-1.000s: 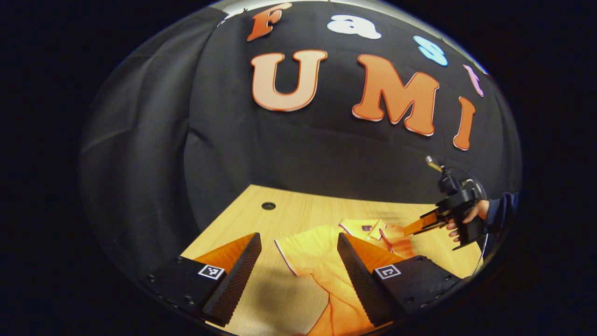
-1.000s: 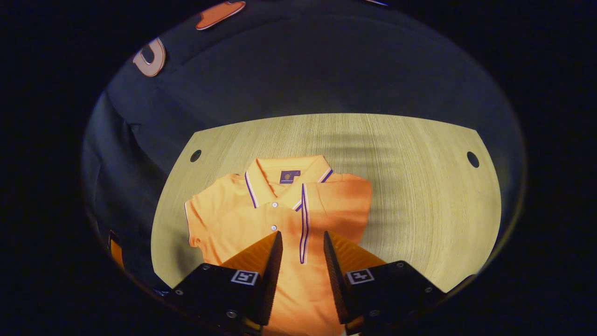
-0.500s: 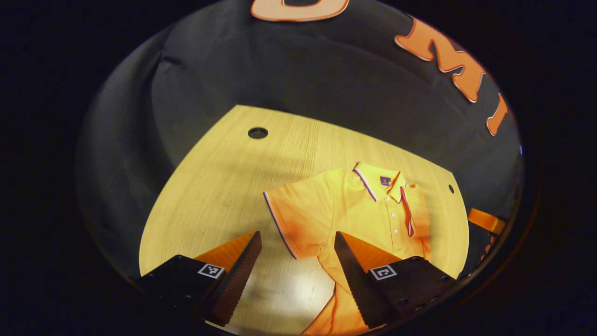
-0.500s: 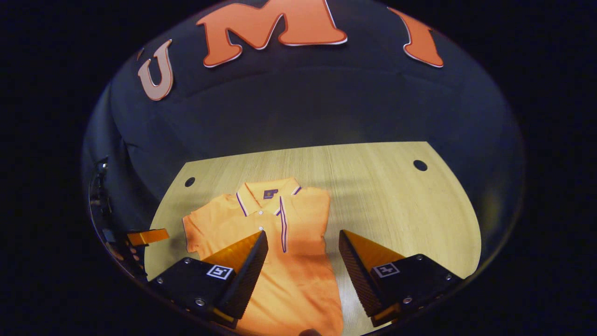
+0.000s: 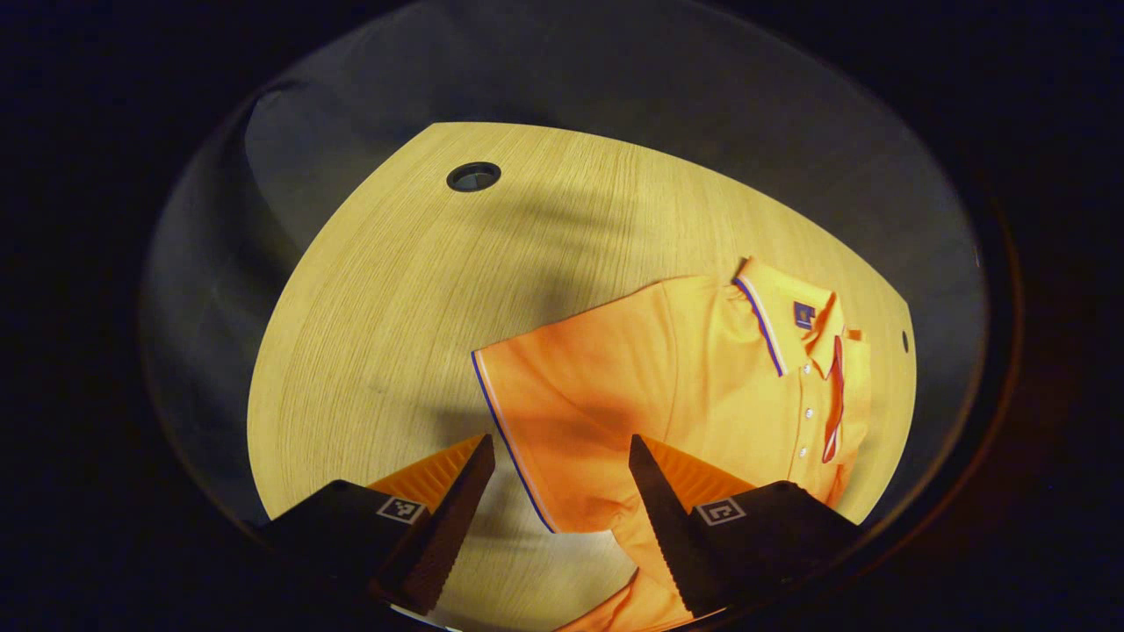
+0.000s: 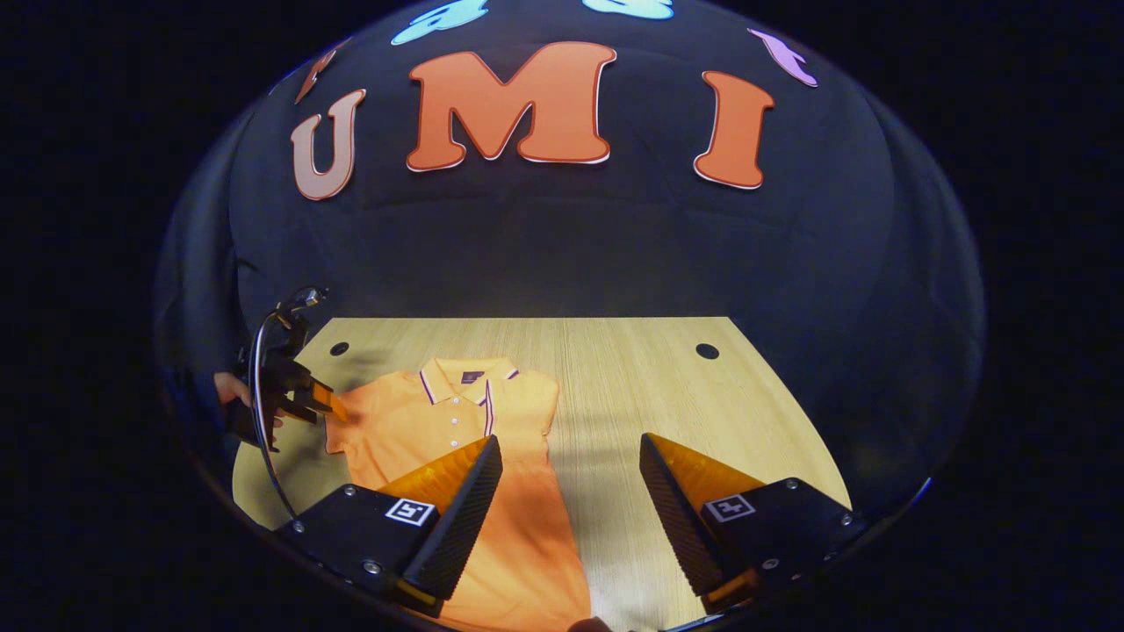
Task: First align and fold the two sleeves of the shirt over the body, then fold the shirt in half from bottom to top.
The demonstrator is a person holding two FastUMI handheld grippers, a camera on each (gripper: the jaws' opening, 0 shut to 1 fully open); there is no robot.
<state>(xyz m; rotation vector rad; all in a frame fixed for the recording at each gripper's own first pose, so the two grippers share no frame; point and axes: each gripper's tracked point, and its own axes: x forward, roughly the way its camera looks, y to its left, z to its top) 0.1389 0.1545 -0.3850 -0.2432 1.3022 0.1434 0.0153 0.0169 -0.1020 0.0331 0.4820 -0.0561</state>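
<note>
An orange polo shirt (image 5: 702, 377) lies flat on the wooden table (image 5: 395, 290), collar toward the booth wall. Its one sleeve (image 5: 544, 412), edged with a dark and white stripe, is spread out to the side. My left gripper (image 5: 560, 448) is open just above that sleeve, with the sleeve's hem between its fingers. In the right gripper view the other sleeve (image 6: 518, 408) is folded over the shirt (image 6: 439, 421). My right gripper (image 6: 569, 443) is open over the shirt's side edge and bare table. The left gripper (image 6: 334, 405) shows at the spread sleeve, held by a hand (image 6: 230, 391).
The table (image 6: 667, 395) has round cable holes (image 5: 473, 175) (image 6: 707, 351) near its far corners. Black cloth walls close in behind and at the sides. Bare wood lies to the right of the shirt in the right gripper view.
The left gripper has tipped down and come in over the spread sleeve. The right gripper has opened wider, drawn back from the shirt and tilted up toward the wall.
</note>
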